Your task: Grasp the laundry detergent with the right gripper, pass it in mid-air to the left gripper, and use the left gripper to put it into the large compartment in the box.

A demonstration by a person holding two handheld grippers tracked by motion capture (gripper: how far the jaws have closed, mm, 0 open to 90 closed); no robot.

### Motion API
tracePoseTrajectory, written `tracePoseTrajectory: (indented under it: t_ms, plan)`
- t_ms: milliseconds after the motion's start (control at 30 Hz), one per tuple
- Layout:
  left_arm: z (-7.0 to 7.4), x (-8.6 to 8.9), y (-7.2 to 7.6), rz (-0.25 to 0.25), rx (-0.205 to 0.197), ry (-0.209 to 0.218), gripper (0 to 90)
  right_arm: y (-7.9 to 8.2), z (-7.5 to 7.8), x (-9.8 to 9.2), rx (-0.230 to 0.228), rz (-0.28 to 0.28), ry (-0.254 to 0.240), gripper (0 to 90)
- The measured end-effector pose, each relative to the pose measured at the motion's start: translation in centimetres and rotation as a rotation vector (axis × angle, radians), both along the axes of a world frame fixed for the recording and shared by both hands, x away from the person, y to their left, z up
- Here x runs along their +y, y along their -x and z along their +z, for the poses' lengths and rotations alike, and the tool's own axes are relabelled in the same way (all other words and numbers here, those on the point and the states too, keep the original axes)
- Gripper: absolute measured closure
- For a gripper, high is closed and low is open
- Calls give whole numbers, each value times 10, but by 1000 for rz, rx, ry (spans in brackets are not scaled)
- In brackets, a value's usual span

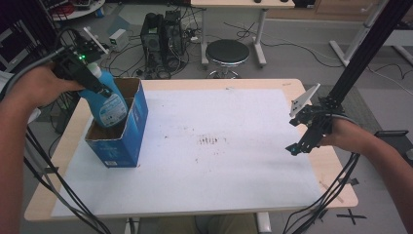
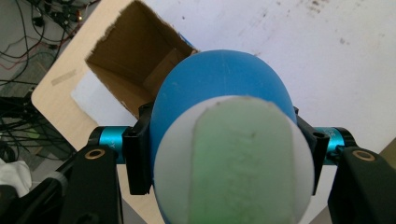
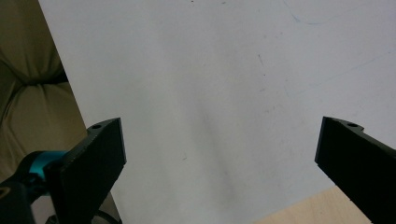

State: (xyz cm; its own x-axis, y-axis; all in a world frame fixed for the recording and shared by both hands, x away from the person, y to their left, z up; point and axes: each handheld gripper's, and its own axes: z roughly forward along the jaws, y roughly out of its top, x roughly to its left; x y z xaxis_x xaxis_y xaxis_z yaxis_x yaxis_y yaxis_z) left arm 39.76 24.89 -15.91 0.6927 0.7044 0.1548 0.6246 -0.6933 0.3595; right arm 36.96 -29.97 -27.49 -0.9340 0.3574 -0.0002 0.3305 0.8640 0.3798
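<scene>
The right gripper [image 1: 304, 139] idles over the table's right edge, its jaws spread wide and empty above the white sheet [image 1: 214, 175]. Farther off, the left gripper [image 1: 92, 80] clenches a blue plastic bottle with a white cap [image 1: 108, 105], tilted, its base dipping into the open blue cardboard box [image 1: 131, 131]. Judging by this, lowering and release remain; the left forearm angles in from the table's left.

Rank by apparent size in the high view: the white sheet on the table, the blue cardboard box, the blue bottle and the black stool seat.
1. white sheet, by far the largest.
2. blue cardboard box.
3. blue bottle and black stool seat: they look alike, the bottle is partly hidden in the box and the stool stands farther away, so I leave them unranked.
</scene>
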Motion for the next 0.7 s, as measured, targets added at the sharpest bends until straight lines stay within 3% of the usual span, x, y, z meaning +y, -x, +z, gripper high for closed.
tracePoseTrajectory:
  t_ms: [333,500,533,700]
  plan:
    - [-60,3,-8,-17,49,-10,379,1,-2,0,-6,-4,0,9]
    - [-81,4,-10,-8,66,3,379,1,-3,2,-8,-7,3,9]
    - [-84,6,-12,-29,79,-23,379,1,-3,2,-5,-8,7,9]
    - [-101,8,-13,-20,98,-20,379,1,-7,5,0,-1,14,9]
